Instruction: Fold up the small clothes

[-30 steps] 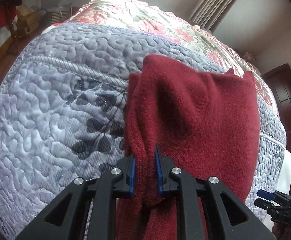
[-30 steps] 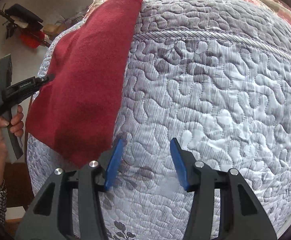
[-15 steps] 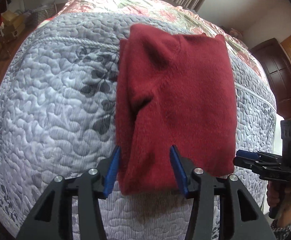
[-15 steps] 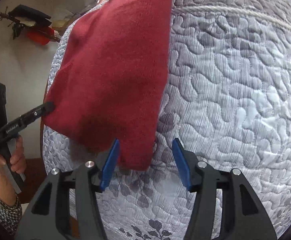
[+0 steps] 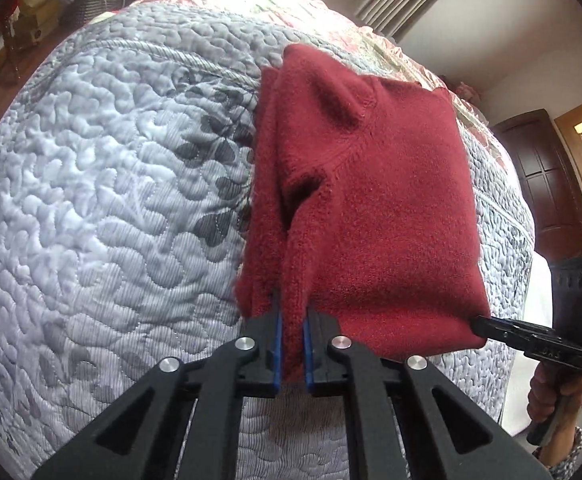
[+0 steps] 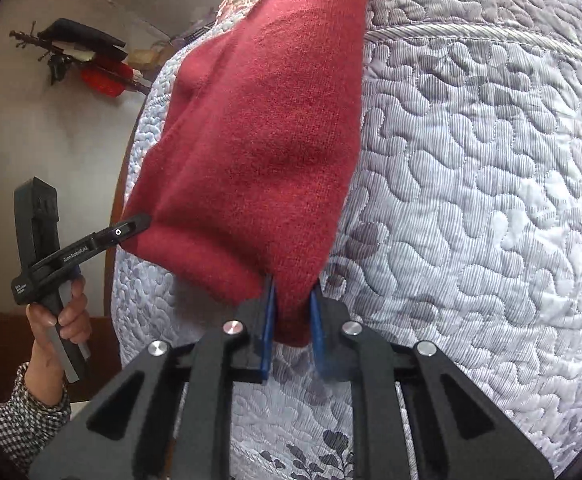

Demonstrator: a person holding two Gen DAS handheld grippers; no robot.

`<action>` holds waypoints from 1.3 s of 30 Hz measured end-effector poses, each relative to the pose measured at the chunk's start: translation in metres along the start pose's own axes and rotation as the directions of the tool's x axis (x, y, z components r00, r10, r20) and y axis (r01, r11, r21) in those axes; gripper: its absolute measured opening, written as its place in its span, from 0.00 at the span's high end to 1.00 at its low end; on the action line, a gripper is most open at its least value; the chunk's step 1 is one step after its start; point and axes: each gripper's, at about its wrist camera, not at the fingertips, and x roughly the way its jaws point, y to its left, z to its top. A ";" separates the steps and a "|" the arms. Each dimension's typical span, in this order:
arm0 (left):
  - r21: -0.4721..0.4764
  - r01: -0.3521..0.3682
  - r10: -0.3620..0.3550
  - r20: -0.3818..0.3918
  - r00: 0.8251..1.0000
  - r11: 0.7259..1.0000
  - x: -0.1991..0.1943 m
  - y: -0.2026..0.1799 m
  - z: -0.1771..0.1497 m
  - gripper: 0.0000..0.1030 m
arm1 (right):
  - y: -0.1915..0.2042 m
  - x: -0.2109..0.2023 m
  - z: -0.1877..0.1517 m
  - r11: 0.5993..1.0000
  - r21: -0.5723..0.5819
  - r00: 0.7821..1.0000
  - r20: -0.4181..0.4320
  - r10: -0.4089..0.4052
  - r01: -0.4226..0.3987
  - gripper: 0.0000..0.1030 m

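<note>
Left tool (image 5: 291,344) and right tool (image 6: 293,320) each pinch the red sweater (image 5: 371,208).

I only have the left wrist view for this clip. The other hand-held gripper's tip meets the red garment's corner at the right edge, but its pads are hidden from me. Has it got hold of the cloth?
Observer: Yes. The right wrist view shows the right hand-held gripper with its blue pads closed on that near corner of the red garment.
Reviewer: And what does that camera show of my own gripper?
Observer: The left hand-held gripper meets the garment's opposite near corner. A hand wraps its handle, with a checked sleeve at the wrist.
</note>
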 end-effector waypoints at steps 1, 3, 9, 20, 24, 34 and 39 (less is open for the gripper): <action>-0.006 -0.005 0.005 -0.016 1.000 1.000 0.008 0.005 -0.002 0.93 | 0.000 0.011 -0.001 0.999 -0.001 0.999 -0.018 -0.032 0.032 0.86; -0.023 -0.004 0.003 -0.040 0.999 1.000 0.024 0.012 -0.003 0.93 | -0.001 0.034 -0.002 0.996 0.000 0.995 -0.047 -0.086 0.086 0.86; 0.040 -0.020 0.022 -0.048 0.999 0.999 0.030 0.007 -0.005 0.85 | 0.008 0.051 0.000 0.994 -0.007 0.993 -0.061 -0.105 0.105 0.79; 0.091 -0.033 0.027 0.069 0.997 0.995 0.010 0.001 0.101 0.48 | -0.005 -0.009 0.076 0.976 -0.024 0.971 0.107 -0.214 0.218 0.52; 0.070 -0.074 0.068 0.085 0.994 0.995 0.040 -0.007 0.149 0.48 | -0.007 0.002 0.101 0.973 -0.021 0.967 0.116 -0.226 0.229 0.52; 0.084 -0.060 0.051 0.106 0.993 0.995 0.052 -0.019 0.164 0.88 | 0.002 0.017 0.115 0.976 -0.032 0.971 0.112 -0.212 0.217 0.52; 0.033 -0.103 0.098 0.121 0.988 0.994 0.051 0.006 0.149 0.89 | -0.010 0.009 0.116 0.981 -0.043 0.977 0.113 -0.181 0.187 0.50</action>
